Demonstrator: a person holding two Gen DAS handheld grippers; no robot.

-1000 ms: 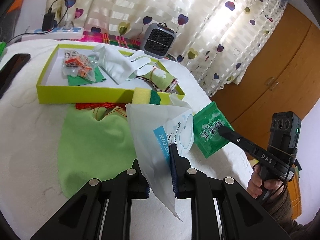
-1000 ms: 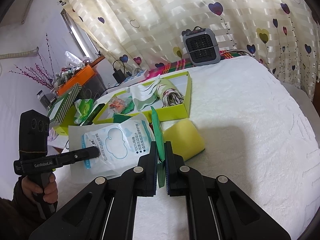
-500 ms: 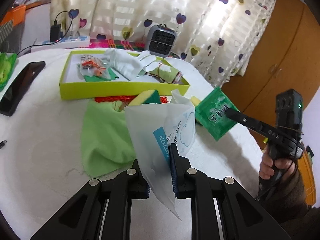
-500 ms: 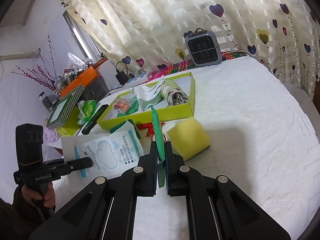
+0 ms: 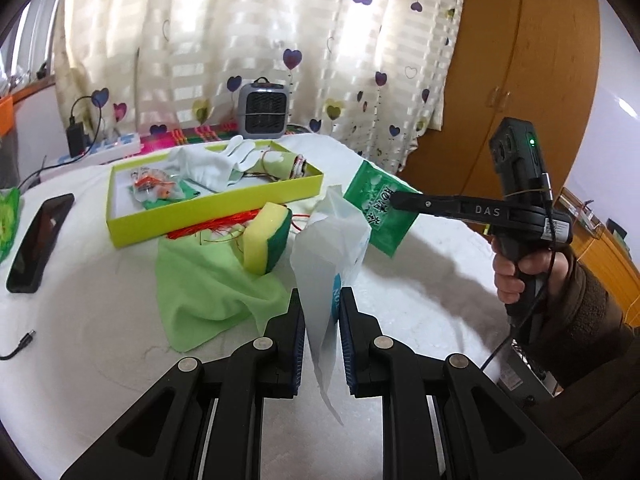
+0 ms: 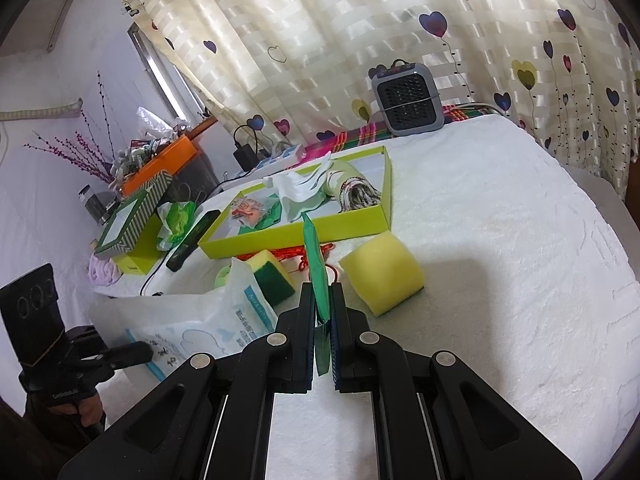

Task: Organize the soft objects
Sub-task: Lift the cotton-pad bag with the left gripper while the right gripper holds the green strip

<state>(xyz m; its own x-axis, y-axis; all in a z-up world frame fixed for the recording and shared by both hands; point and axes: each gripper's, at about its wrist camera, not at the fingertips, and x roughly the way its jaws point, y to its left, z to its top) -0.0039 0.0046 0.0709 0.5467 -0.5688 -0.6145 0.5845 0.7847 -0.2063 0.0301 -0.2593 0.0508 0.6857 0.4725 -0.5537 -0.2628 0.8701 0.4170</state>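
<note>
The left gripper (image 5: 322,312) is clenched on a white plastic pouch (image 5: 328,240) with blue print, which stands up between its fingers above the white tablecloth (image 5: 100,280). The right gripper (image 6: 322,320) pinches a thin green packet (image 6: 314,264), seen edge-on in its own view and flat in the left wrist view (image 5: 380,208), lifted clear of the cloth to the right of the pouch.

Just past the left fingers lies a crumpled light green cloth (image 5: 208,280), and a yellow-and-green scrub sponge (image 5: 266,238) rests on its far edge. Red string (image 5: 216,228) lies between the sponge and the front wall of a lime-green tray (image 5: 216,208). Inside the tray are a white glove (image 5: 212,164), a rolled green-patterned cloth (image 5: 280,162), and a small clear bag with orange contents (image 5: 154,184). A plain yellow sponge (image 6: 382,276) sits on the cloth just right of the right fingers, near the tray's front corner.

Further out, a black phone (image 5: 38,240) lies left of the tray, a small grey heater (image 5: 262,110) stands at the table's far edge before a heart-print curtain (image 5: 280,40)
</note>
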